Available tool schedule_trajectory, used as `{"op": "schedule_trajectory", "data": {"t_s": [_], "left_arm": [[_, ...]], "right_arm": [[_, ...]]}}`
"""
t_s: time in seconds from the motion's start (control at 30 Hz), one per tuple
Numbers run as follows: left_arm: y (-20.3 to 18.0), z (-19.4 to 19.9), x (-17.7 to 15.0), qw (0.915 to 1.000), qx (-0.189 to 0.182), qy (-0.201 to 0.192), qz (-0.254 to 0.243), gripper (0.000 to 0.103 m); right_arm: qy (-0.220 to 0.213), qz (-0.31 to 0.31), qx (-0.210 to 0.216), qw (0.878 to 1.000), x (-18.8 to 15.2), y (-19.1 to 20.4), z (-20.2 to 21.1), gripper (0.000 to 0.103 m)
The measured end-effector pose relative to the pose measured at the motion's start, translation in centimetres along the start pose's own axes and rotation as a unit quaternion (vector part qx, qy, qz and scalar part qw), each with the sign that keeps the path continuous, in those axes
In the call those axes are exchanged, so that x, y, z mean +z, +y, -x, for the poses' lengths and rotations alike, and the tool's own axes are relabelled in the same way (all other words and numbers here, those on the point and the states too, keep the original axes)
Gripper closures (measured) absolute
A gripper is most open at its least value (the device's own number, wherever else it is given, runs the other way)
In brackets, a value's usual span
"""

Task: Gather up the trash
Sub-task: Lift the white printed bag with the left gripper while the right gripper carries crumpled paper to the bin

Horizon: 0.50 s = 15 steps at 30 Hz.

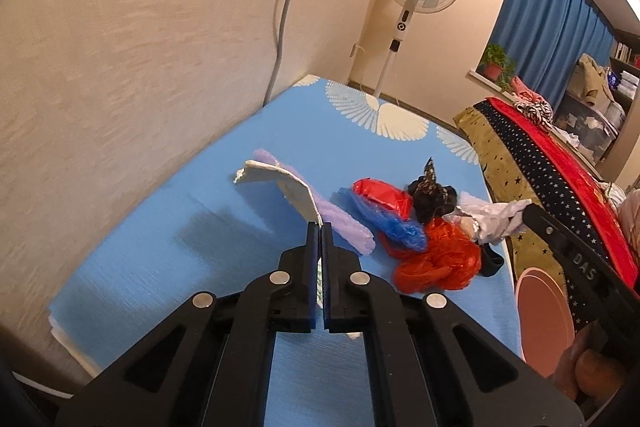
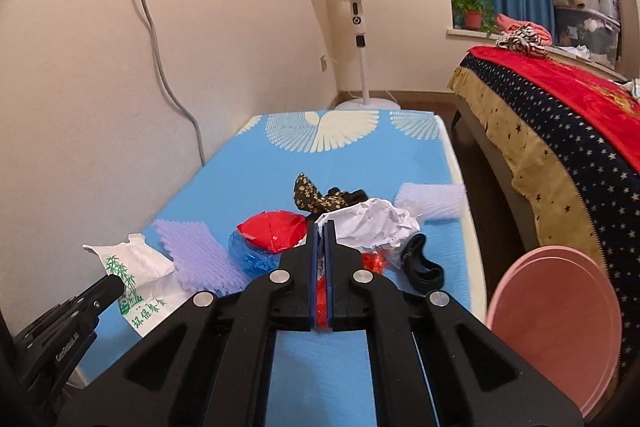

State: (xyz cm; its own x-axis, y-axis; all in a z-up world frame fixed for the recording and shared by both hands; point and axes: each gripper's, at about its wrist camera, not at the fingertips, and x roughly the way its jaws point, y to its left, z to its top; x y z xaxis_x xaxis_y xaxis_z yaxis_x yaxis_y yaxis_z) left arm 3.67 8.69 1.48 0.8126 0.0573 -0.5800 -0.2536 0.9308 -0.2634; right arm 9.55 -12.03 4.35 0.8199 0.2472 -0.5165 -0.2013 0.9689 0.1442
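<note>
The left tool (image 1: 321,225) is clamped on a white bag (image 1: 280,183), its length running far-left. The right tool (image 2: 322,223) pinches red plastic (image 2: 321,301) above the bench (image 2: 248,163).

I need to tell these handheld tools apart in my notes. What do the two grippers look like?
Both look alike. The left gripper and right gripper are black plastic scissor-style linkages with triangular cut-outs and round silver pivot pins. Each has two slim straight fingers lined inside with blue pads. White lettering runs along the side of each body. No cables or sleeves show.
</note>
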Motion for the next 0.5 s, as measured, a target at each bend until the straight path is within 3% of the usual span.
{"op": "schedule_trajectory", "data": {"t_s": [0.5], "left_arm": [[-1.9, 3.1, 0.2, 0.9984, -0.033, -0.025, -0.038, 0.102]], "right_arm": [[-0.022, -0.019, -0.03, 0.999, -0.7, -3.3, 6.0, 0.1]]}}
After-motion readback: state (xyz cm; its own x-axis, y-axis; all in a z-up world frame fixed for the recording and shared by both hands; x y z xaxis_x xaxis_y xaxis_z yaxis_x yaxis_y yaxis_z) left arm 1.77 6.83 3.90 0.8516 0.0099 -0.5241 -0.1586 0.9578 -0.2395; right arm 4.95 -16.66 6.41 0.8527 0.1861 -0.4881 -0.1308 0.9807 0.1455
